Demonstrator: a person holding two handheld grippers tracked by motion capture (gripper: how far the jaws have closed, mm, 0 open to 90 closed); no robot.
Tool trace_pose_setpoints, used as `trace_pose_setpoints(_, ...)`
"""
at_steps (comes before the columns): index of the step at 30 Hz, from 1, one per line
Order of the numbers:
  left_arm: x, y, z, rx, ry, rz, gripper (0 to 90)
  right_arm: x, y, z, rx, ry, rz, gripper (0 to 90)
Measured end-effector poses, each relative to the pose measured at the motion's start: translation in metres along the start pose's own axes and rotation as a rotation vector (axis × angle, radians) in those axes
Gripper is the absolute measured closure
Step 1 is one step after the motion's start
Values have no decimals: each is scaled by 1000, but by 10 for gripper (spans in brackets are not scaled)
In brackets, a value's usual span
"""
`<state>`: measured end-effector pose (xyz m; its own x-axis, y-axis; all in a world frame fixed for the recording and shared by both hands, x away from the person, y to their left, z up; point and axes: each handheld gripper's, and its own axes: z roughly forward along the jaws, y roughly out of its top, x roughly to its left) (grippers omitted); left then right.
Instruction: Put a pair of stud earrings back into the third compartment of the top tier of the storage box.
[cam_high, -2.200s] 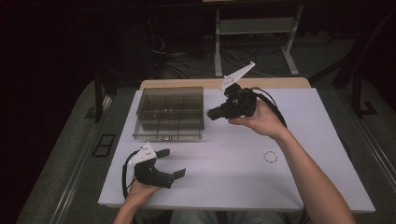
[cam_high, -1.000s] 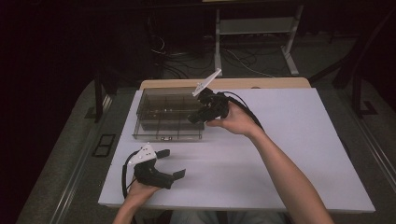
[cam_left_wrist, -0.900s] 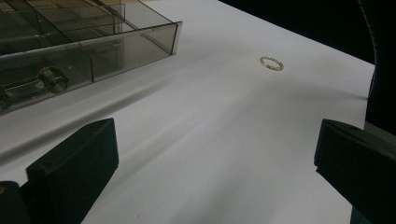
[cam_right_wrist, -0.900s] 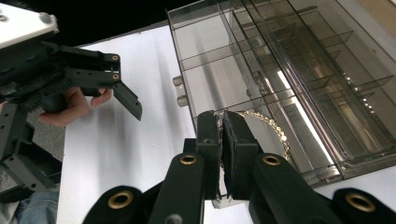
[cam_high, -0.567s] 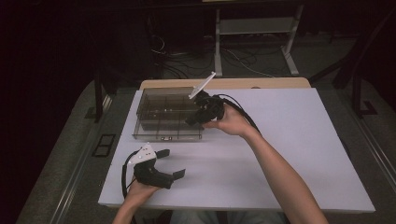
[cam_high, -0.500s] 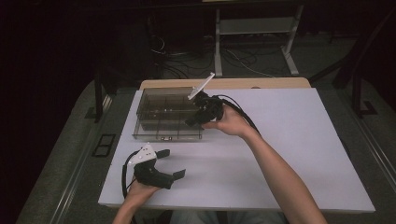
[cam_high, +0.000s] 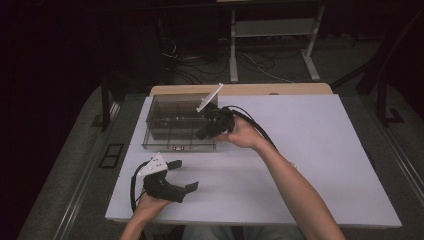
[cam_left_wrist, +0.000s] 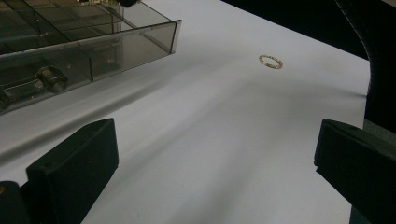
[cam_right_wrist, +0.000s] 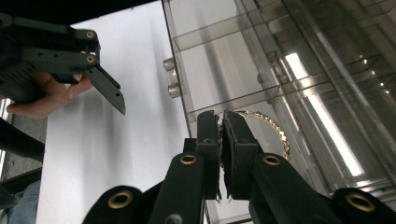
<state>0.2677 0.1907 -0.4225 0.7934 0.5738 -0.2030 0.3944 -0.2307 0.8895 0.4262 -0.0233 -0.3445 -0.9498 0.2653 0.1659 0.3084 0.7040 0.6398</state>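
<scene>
Dim room, lit table only; glare streaks on clear box; pics sharp.

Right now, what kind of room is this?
Probably a lab or workshop set up for recording. A plain white table stands in a dark room, loose cables lie on the floor, and a hand works a gripper over a clear box.

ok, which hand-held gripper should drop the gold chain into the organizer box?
Right. The right hand-held gripper is already shut on the gold chain at the clear organizer box. The left hand-held gripper sits open on the table, away from the box.
</scene>
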Motion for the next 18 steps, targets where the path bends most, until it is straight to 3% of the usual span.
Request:
trace_pose_setpoints(8, 0, 0, 0, 3, -2, 1, 0, -2, -2, 10, 26, -4, 7, 840)
trace_pose_setpoints(10, 0, 0, 0, 7, -3, 1, 0, -3, -2, 11, 20, 0, 2, 752)
trace_pose_setpoints(18, 0, 0, 1, 15, -3, 2, 0, 3, 0, -4, -28, -30, -11, 653)
